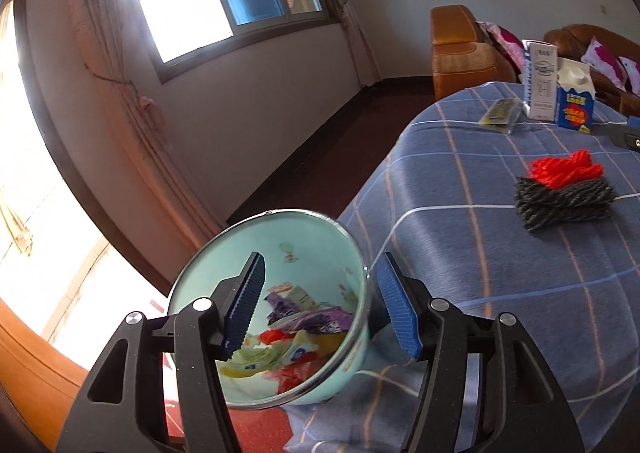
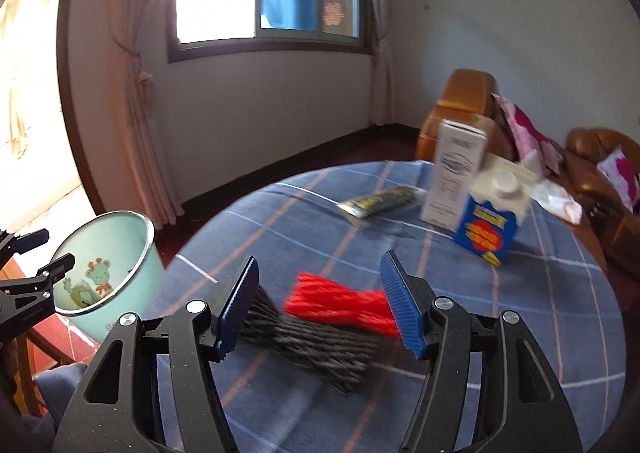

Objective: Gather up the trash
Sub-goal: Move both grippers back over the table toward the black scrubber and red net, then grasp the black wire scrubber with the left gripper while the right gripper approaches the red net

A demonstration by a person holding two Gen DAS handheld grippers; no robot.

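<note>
Mint cup (image 1: 276, 289) of wrappers (image 1: 292, 337) hangs off the table (image 1: 460, 253) edge, my left gripper (image 1: 320, 305) fingers straddling its rim, spread. My right gripper (image 2: 320, 305) hovers wide-open over yarn (image 2: 320, 321).

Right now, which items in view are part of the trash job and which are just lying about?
Job:
- mint enamel pot, holding wrappers
- left gripper, straddling the pot's rim
- right gripper, open over the yarn

Lying about, as far as I can judge:
- red and grey yarn bundles
- blue carton
- white box
- flat packet
</note>
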